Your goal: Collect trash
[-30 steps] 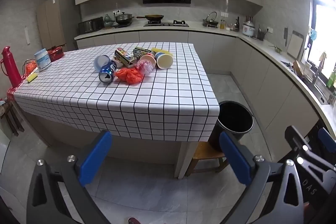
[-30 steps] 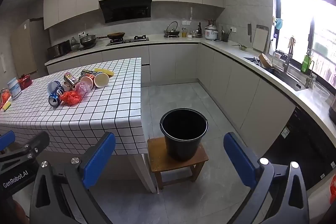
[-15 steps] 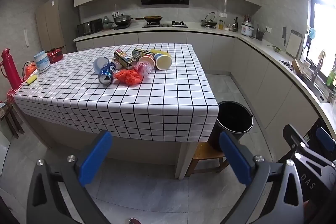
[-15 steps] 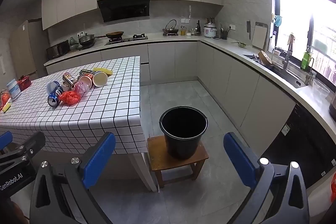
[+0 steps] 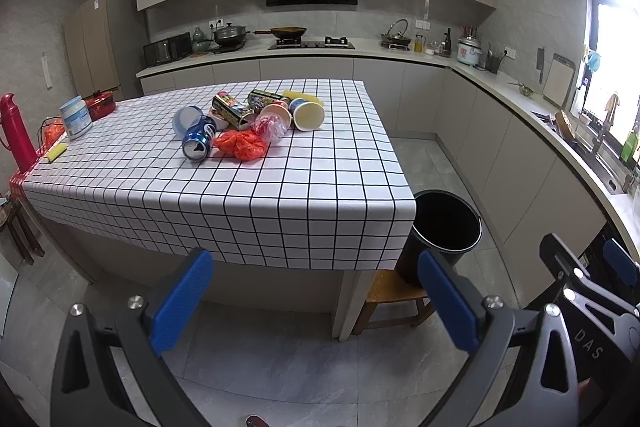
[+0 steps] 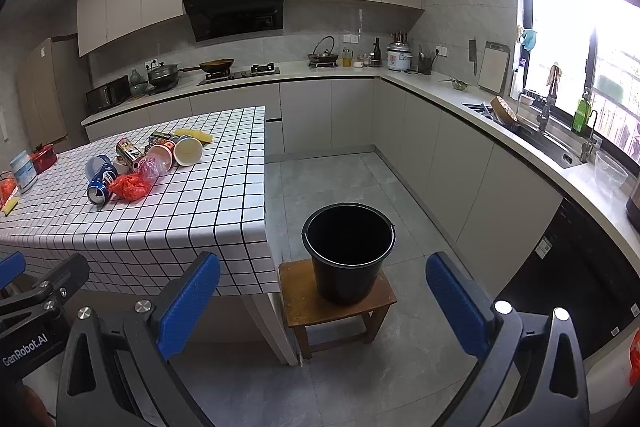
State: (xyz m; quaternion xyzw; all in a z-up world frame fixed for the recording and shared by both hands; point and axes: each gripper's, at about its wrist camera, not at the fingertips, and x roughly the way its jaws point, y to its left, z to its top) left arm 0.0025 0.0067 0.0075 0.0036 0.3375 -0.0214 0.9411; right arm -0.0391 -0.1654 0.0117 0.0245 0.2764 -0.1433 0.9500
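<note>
Trash lies in one tight cluster toward the far half of the checked tablecloth [image 5: 280,195]: a blue soda can [image 5: 199,142] on its side, a crumpled orange plastic bag [image 5: 241,144] touching it, a clear wrapper with red inside [image 5: 272,126], a paper cup [image 5: 307,113] tipped over with its mouth toward the camera, printed tins [image 5: 234,109] behind, and a yellow packet [image 5: 303,96] at the back. Nothing has been collected yet; the black bucket [image 6: 347,251], apparently the bin, stands on a low wooden stool [image 6: 304,301] just beside the table's corner and looks empty.

Both tools are well short of the pile. The left gripper [image 5: 316,303] and the right gripper [image 6: 322,301] each have their blue pads spread wide with nothing between them.

Risks, as I judge them: the pieces touch one another, so closing on one could nudge its neighbours, and the can or cup, lying on their sides, could roll off the table. The bag is limp and may slip or drag the wrapper along. The bucket perches on a small stool, so a careless bump could tip it. Items at the left edge, a red thermos [image 5: 15,139] and a white tub [image 5: 76,117], look like keepers and should not be swept up.
</note>
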